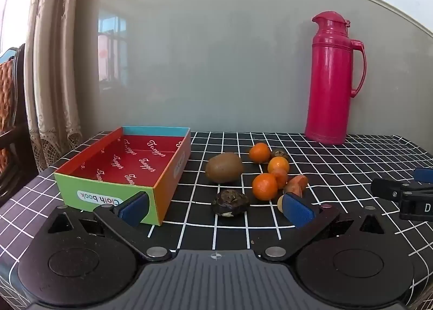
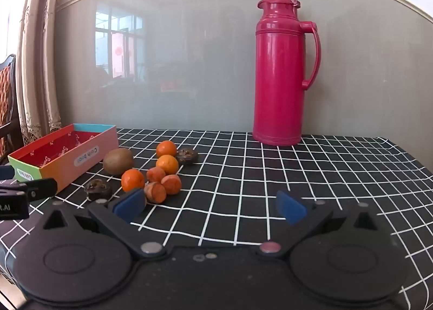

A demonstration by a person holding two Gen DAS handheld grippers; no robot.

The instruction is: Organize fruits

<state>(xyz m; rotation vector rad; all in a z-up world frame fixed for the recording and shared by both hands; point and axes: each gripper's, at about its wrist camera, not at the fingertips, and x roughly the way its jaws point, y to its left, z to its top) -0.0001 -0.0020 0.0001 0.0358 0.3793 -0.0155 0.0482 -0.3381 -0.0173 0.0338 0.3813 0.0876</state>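
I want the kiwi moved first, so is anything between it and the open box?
Nothing visible is. The kiwi lies just right of the box on bare tablecloth, the side nearest the box; the oranges lie on its far side. The box is open and looks empty.

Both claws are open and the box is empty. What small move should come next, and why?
Probably ease the left claw forward around the dark fruit straight ahead of it. That fruit lies apart from the others, beside the box, and both claws are open with nothing held.
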